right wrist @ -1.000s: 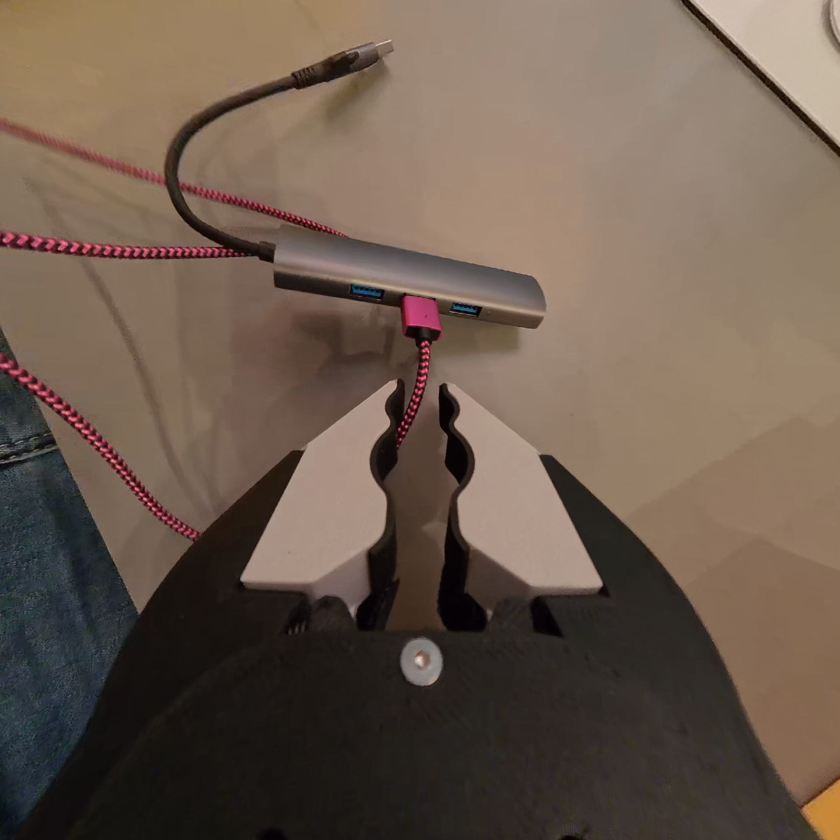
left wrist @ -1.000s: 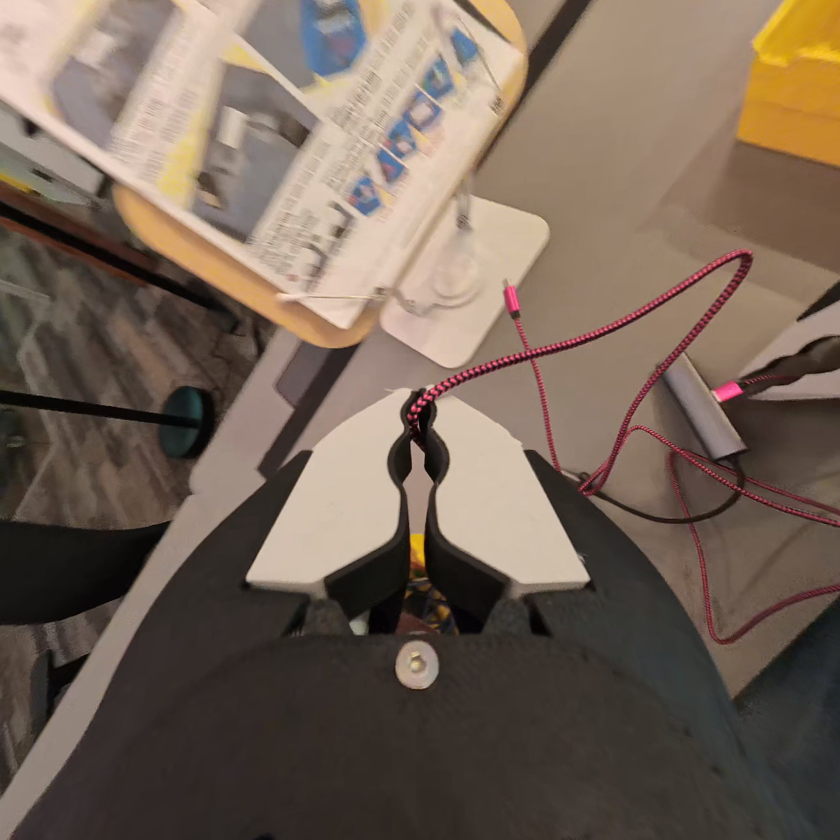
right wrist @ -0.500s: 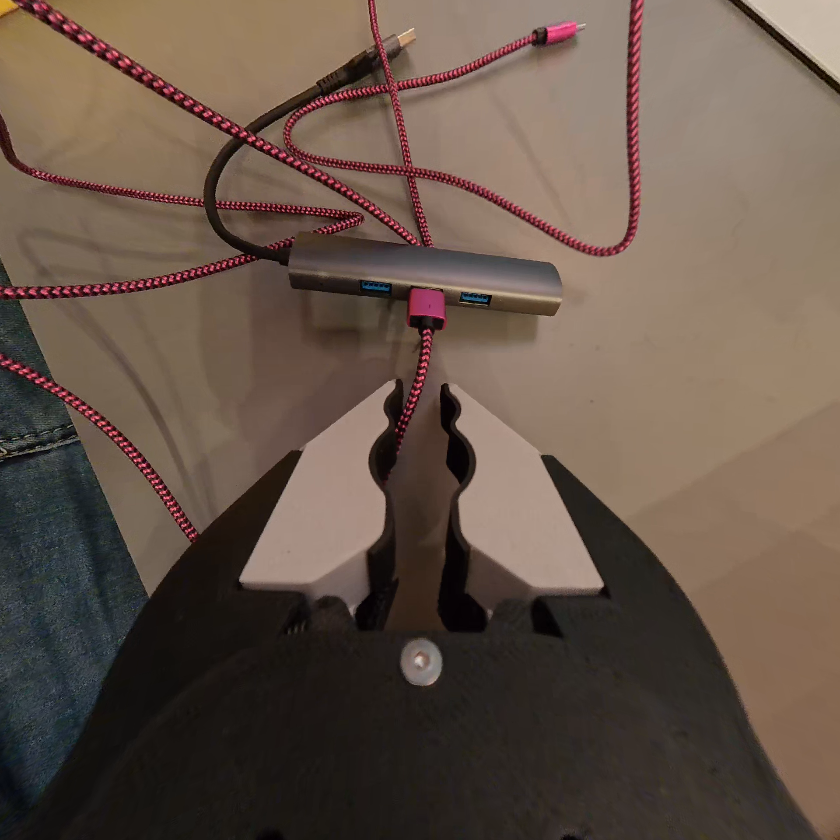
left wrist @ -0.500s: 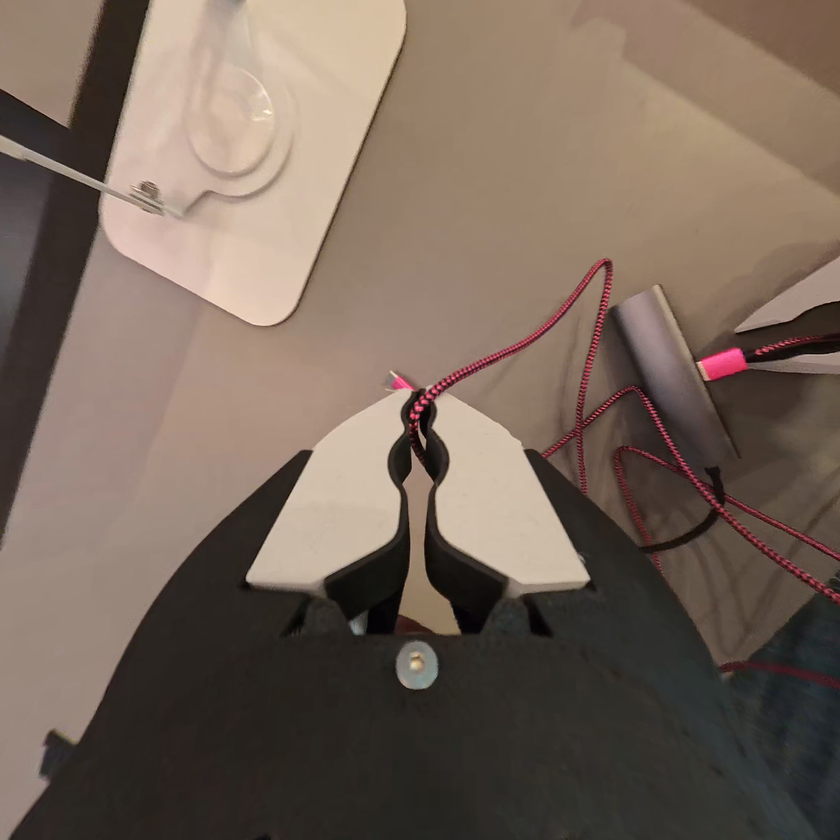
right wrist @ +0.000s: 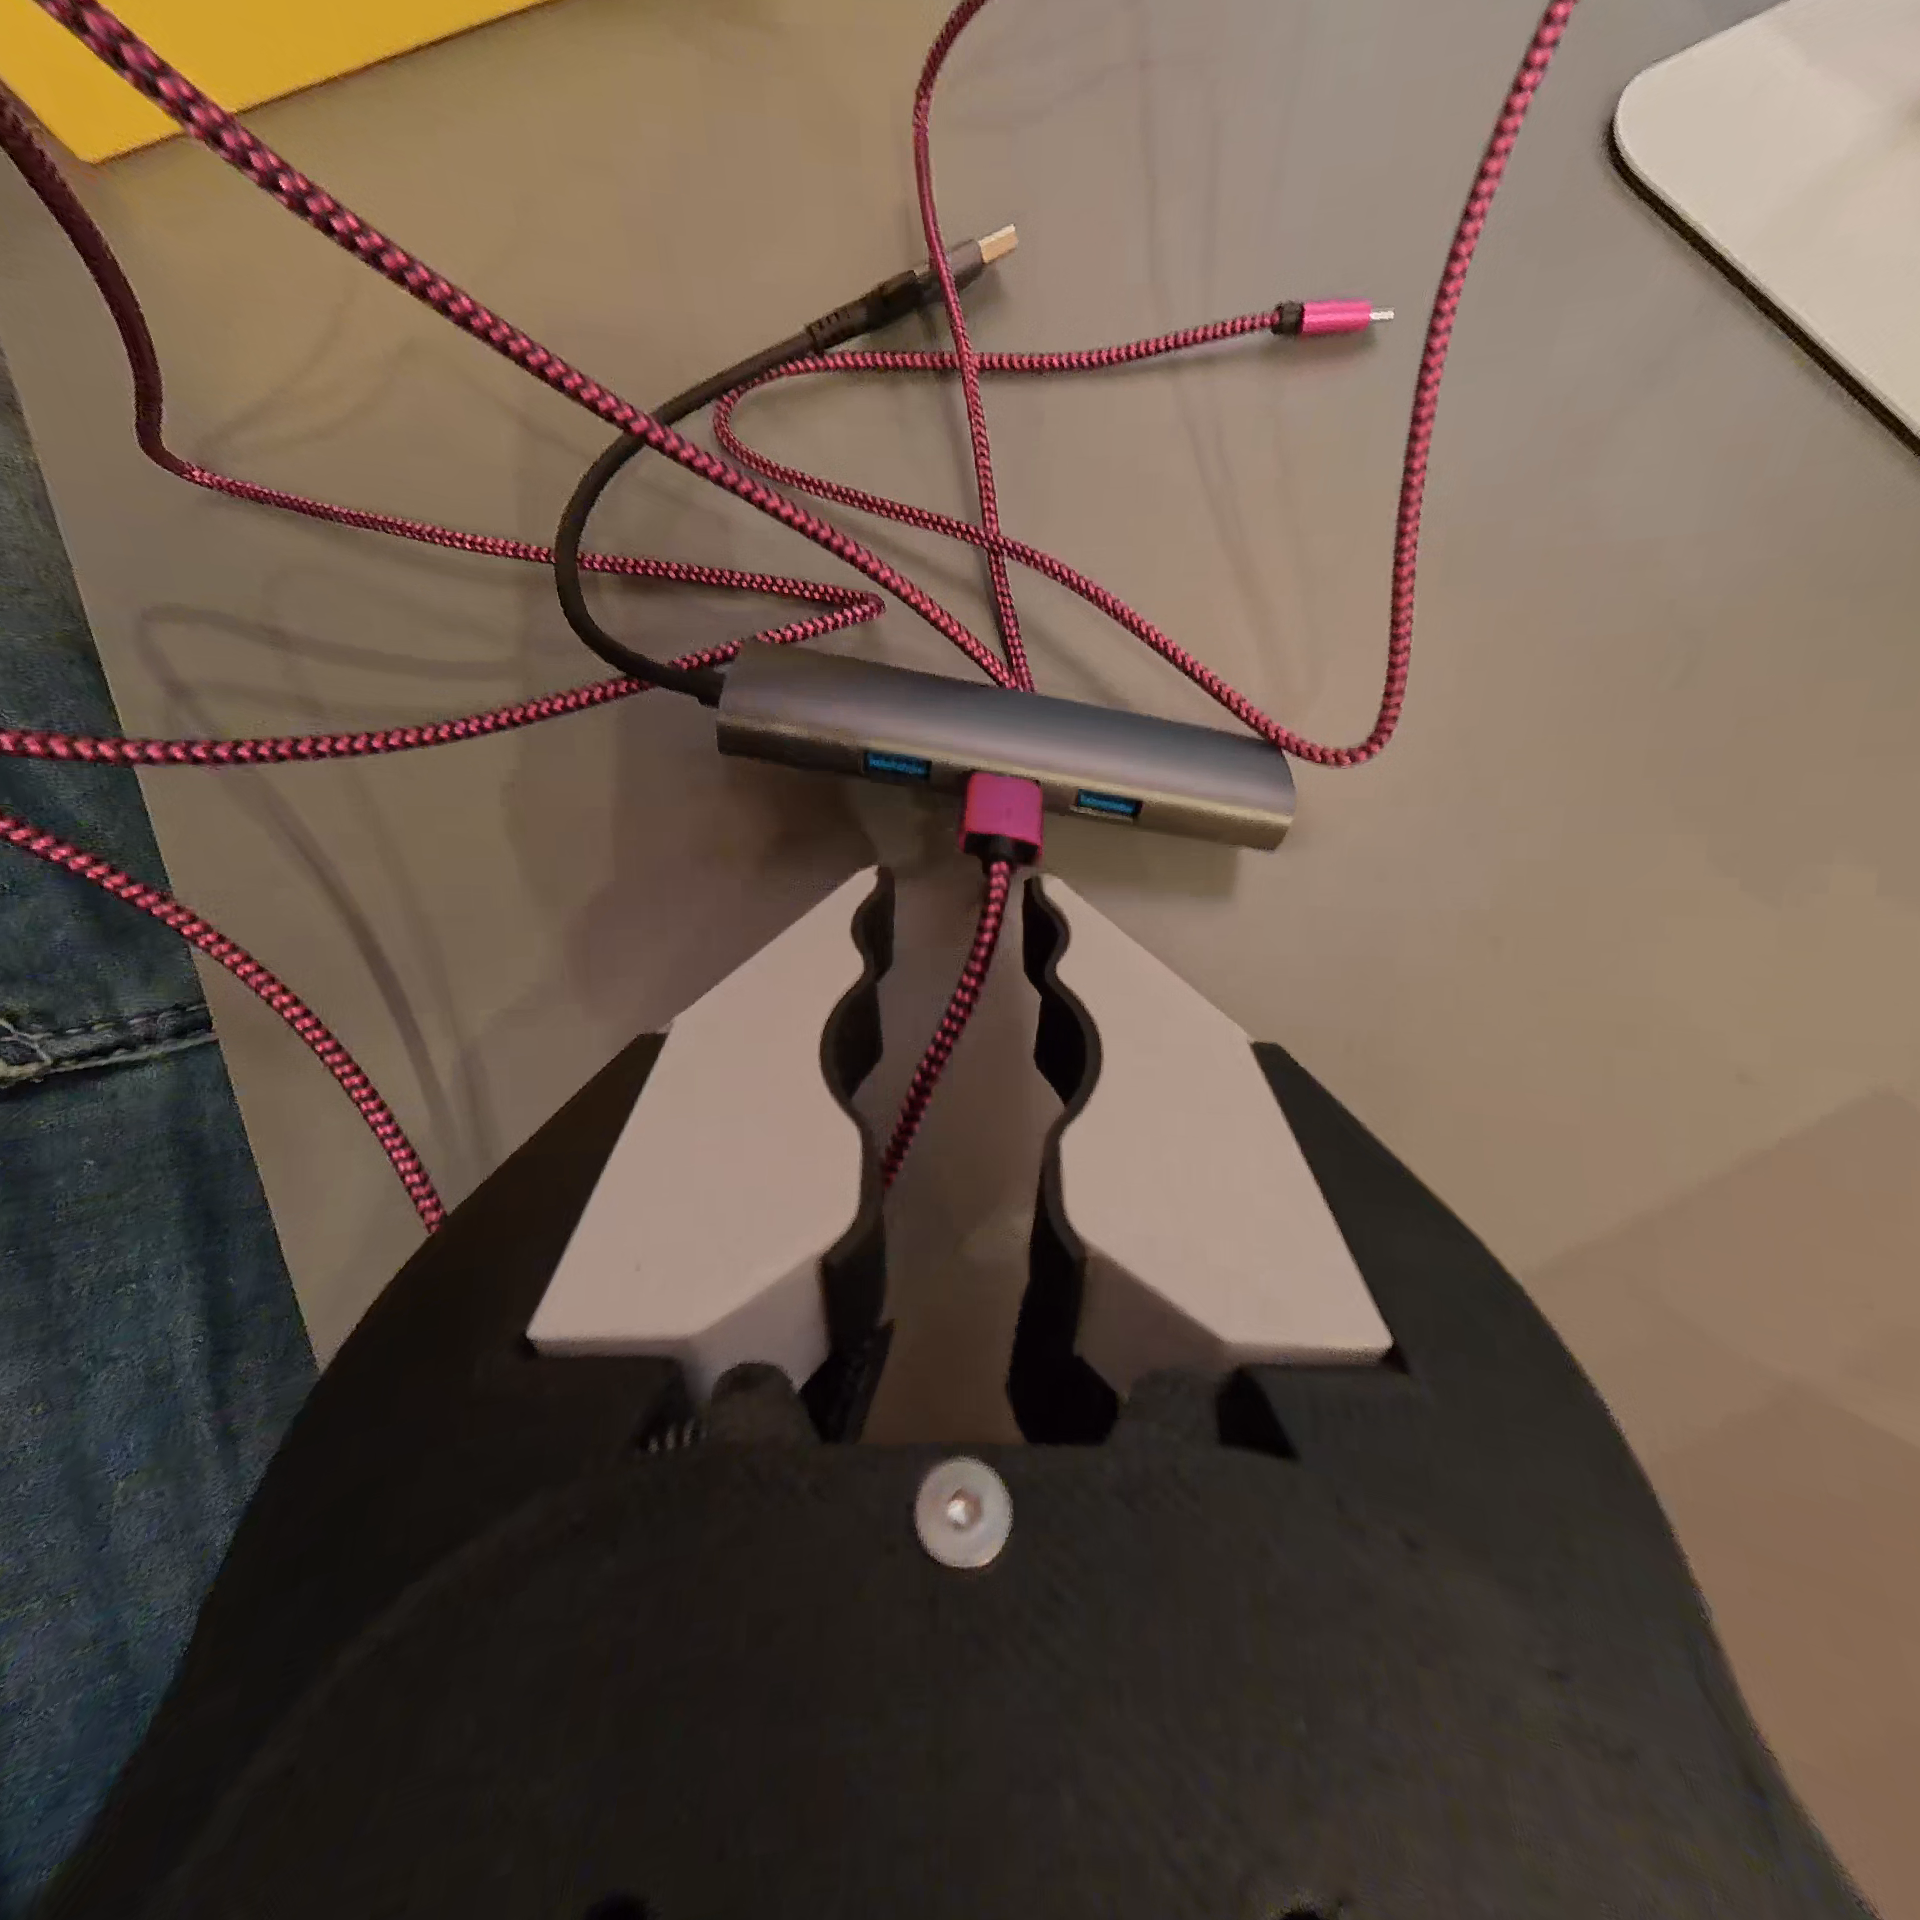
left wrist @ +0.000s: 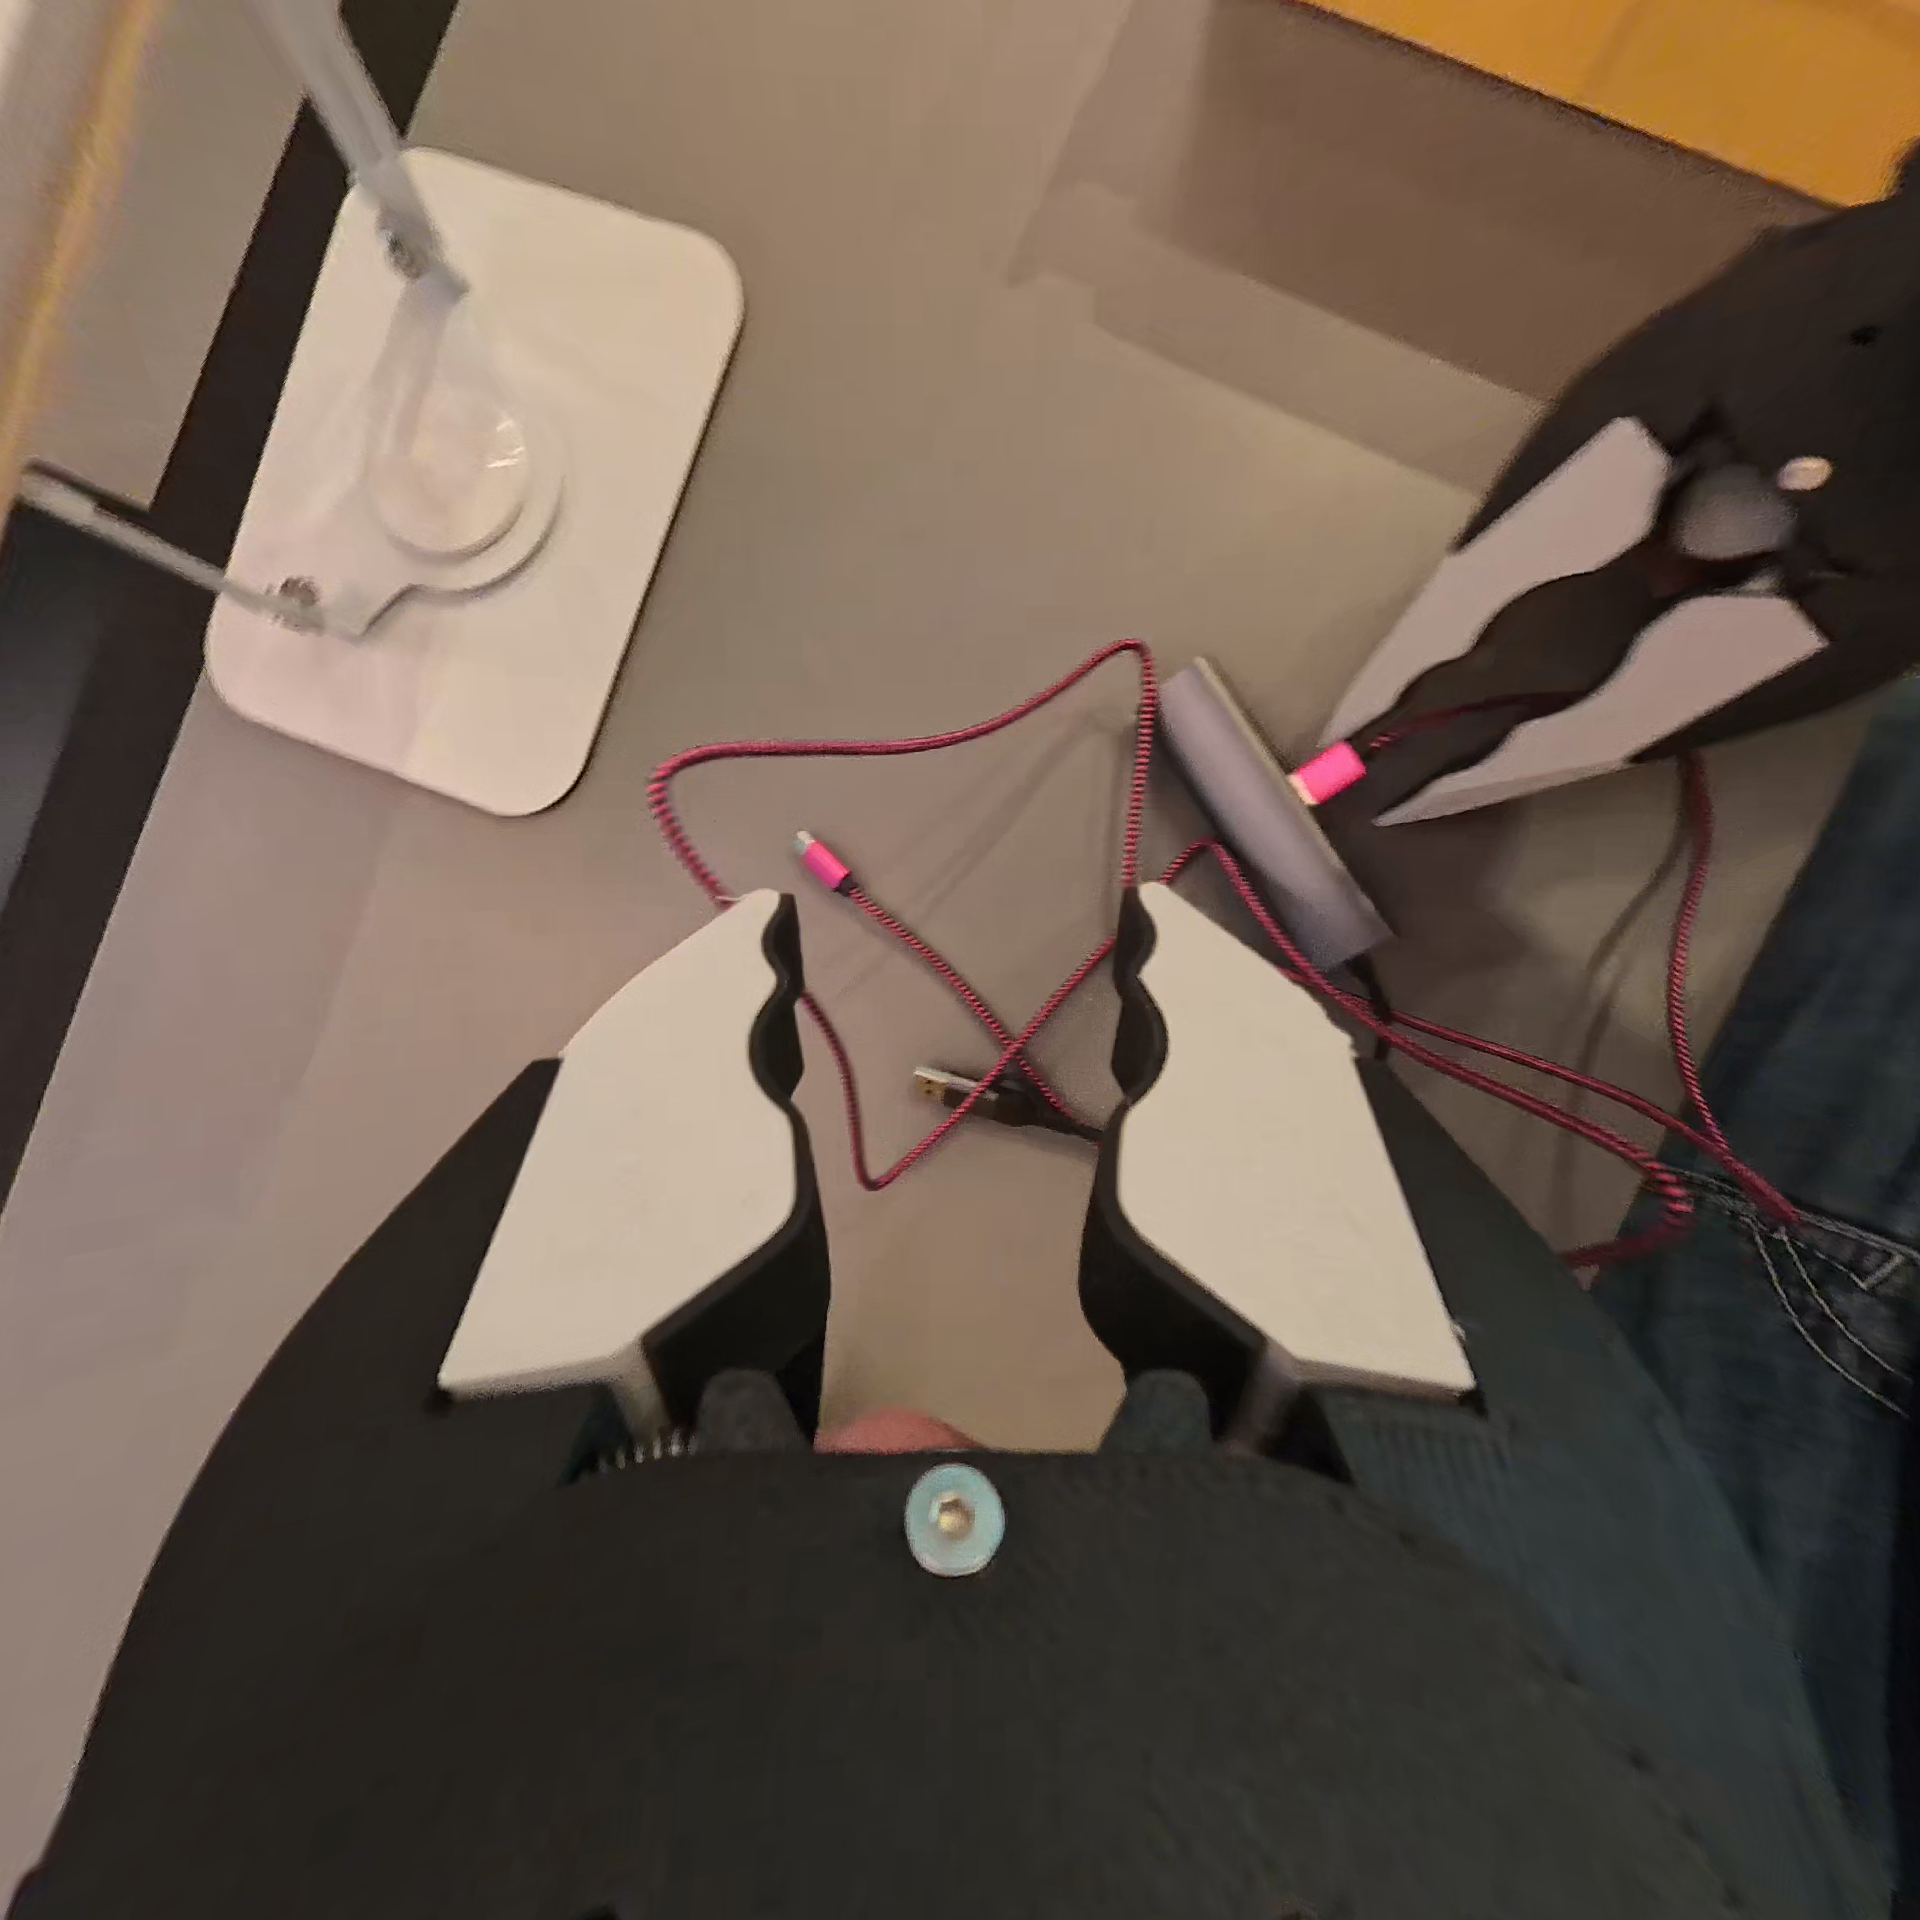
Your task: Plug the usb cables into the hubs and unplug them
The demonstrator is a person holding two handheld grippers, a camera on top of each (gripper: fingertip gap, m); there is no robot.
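Note:
A grey USB hub (right wrist: 1039, 727) lies on the grey table (right wrist: 1455, 1039); it also shows in the left wrist view (left wrist: 1268, 810). A pink USB plug (right wrist: 1000, 810) sits in its middle port, with empty blue ports on both sides. My right gripper (right wrist: 956, 883) is open just behind that plug, and the pink braided cable (right wrist: 935, 1039) runs loosely between its fingers. My left gripper (left wrist: 958, 904) is wide open and empty above loops of pink cable (left wrist: 862, 1039). The cable's small pink end plug (left wrist: 824, 862) lies on the table, as does the hub's black lead plug (left wrist: 940, 1086).
A white stand base (left wrist: 468, 520) with a clear arm stands at the far left, near the table's dark edge. A yellow bin (left wrist: 1558, 62) is at the back. A person's jeans (left wrist: 1818, 1039) are at the near side. Pink cable loops (right wrist: 416, 520) spread around the hub. Left tips to right tips: about 20 cm.
My left gripper has opened and let go of the pink cable, whose end now lies on the table. My right gripper has moved closer to the plugged-in connector.

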